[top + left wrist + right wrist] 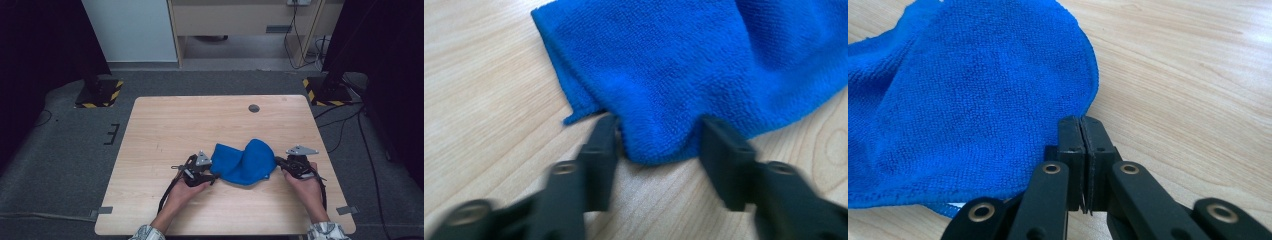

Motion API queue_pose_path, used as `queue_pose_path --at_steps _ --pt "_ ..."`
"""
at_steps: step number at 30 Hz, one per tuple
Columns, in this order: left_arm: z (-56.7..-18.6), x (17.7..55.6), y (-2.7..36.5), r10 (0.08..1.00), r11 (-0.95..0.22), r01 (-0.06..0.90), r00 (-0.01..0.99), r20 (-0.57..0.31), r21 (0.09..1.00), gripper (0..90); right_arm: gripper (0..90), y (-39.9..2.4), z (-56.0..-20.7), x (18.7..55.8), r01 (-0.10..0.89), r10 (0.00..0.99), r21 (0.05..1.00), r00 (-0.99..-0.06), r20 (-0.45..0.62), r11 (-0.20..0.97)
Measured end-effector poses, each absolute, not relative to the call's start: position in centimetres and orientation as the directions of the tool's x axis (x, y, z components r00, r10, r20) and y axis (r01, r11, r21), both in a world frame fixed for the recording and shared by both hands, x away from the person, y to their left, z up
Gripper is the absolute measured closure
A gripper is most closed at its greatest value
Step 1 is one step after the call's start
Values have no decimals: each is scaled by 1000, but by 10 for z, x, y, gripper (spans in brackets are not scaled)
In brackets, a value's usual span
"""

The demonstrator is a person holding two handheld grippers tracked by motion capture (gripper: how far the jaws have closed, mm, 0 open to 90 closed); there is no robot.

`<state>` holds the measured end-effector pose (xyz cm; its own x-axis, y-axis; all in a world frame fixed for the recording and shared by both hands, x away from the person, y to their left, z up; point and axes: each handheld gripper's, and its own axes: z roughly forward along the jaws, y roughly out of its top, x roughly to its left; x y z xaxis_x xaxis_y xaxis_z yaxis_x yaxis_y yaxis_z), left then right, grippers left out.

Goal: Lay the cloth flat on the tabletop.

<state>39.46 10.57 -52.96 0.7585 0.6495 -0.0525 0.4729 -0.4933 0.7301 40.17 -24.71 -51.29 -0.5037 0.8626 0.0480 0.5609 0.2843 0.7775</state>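
Your left gripper (659, 140) has its black jaws apart around a bunched fold at the edge of the blue microfibre cloth (684, 65); the fold sits between the pads, which touch its sides. Your right gripper (1081, 125) is closed tight, its jaws pinching the cloth's (973, 100) opposite edge. In the high view the cloth (245, 161) lies crumpled between the left gripper (212, 176) and the right gripper (278, 161), on the near half of the light wooden table (200, 120).
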Motion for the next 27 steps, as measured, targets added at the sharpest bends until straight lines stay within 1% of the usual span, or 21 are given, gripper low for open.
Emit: queue_pose_path --at_steps 2,3,4,6,7,8,9,10,11,15,17,20,21,23,25,27 --pt "-529 394 104 646 -500 466 762 -44 729 697 886 -247 -512 400 553 861 784 -507 47 282" --pt "-528 394 104 642 -504 459 766 -38 732 697 886 -247 -511 399 554 862 784 -505 49 279" --pt "-525 393 105 642 -504 450 766 -29 737 786 886 -247 -509 398 543 860 793 -508 48 277" --pt "-522 392 106 643 -496 448 765 -32 744 803 887 -247 -508 397 537 858 797 -511 47 276" --pt "-514 391 112 652 -474 445 758 -37 760 823 887 -248 -506 394 530 859 804 -509 47 270" --pt "-514 391 112 652 -474 445 758 -37 760 827 887 -248 -506 394 530 859 804 -509 47 270" --pt "-505 389 120 665 -442 444 745 -47 780 830 888 -249 -504 392 520 860 813 -508 49 261" --pt "-505 389 120 665 -442 444 745 -47 780 833 888 -249 -502 391 519 860 816 -507 53 256" --pt "-497 387 127 680 -418 446 731 -52 791 835 888 -249 -501 391 514 861 819 -507 50 255" --pt "-490 385 140 701 -397 460 711 -61 794 838 888 -248 -500 391 509 861 822 -507 45 256" --pt "-487 386 150 727 -383 474 684 -58 793 843 890 -247 -501 392 521 863 812 -503 44 262" --pt "-488 391 155 741 -366 494 667 -74 789 845 891 -246 -503 393 533 864 803 -501 45 267" --pt "-493 395 156 752 -359 516 653 -87 778 845 891 -246 -505 394 545 865 795 -499 51 267" --pt "-496 398 155 758 -360 526 647 -87 771 845 891 -246 -506 395 547 864 792 -500 51 270" --pt "-504 409 151 771 -384 535 635 -58 752 840 890 -243 -509 398 553 860 782 -509 45 287" --pt "-507 414 150 773 -386 542 632 -58 747 836 890 -241 -512 402 555 858 777 -511 37 297"
